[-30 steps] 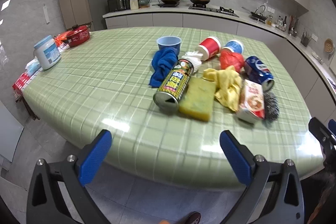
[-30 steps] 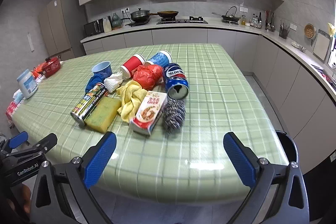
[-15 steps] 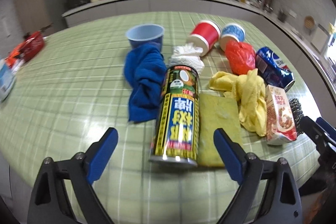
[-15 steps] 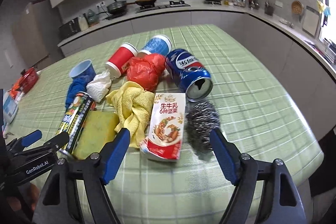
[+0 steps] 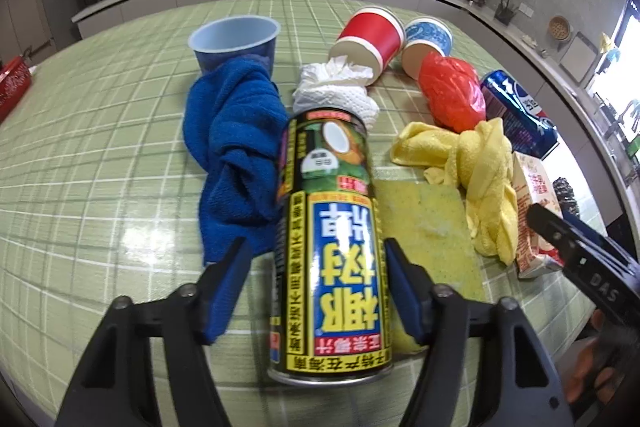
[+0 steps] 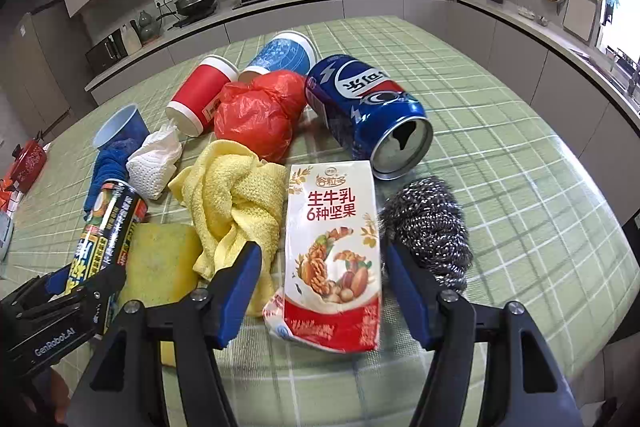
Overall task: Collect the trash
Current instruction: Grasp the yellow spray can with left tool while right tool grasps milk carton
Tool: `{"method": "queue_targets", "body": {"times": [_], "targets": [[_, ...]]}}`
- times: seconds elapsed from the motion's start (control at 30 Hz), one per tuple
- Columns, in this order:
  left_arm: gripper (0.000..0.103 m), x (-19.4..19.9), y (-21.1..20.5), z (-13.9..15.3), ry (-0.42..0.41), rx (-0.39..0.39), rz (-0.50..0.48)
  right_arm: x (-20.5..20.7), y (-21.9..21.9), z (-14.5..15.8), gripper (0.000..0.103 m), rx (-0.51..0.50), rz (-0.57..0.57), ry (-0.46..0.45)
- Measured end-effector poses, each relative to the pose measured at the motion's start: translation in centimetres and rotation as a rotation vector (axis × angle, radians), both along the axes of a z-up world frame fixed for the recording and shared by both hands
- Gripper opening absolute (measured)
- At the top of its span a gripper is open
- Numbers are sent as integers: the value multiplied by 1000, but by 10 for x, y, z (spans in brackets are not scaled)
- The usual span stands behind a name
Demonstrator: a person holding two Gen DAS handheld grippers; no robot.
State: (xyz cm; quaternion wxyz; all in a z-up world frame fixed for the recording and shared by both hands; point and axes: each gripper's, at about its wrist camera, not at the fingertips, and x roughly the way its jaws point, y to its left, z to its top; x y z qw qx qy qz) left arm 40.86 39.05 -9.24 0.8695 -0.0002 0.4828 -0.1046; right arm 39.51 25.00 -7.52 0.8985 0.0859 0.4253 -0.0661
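Note:
A tall yellow and black drink can (image 5: 332, 227) lies on its side between the fingers of my left gripper (image 5: 316, 247). The jaws are closing; a gap remains at the left pad, so nothing is gripped. A white and red milk carton (image 6: 332, 227) lies flat between the fingers of my right gripper (image 6: 320, 251). Those jaws are closing too, and the pads stand just off the carton's sides. A dented blue soda can (image 6: 368, 107), a red plastic bag (image 6: 256, 115) and a wad of white paper (image 5: 336, 91) lie further back.
Around them on the green checked table (image 6: 520, 147) are a yellow cloth (image 6: 232, 203), a yellow sponge (image 5: 424, 227), a steel scourer (image 6: 428, 227), a blue cloth (image 5: 236, 147), a red paper cup (image 5: 372, 35), a patterned cup (image 5: 428, 39) and a blue plastic cup (image 5: 236, 43).
Both grippers came forward and down from the table's edge. The left now straddles the drink can, the right the milk carton. Both pairs of jaws have narrowed from wide open.

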Motion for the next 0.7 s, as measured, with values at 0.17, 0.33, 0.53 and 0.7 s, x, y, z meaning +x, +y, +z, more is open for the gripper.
{"method": "queue_targets", "body": {"times": [0.17,0.33,0.53,0.7], "targets": [[55,1,-1,-1,-7,-4,-12,8,0,-9,53,4,6,20],[54,2,-2,-3,-22,-7,-5,11,-1,-18,50,19,16,29],[54,-3,1,0,-38,-26,22,3,-4,-8,50,37,39,-12],[54,-10,4,15,-89,-28,54,-7,-10,16,50,42,49,-62]]}}
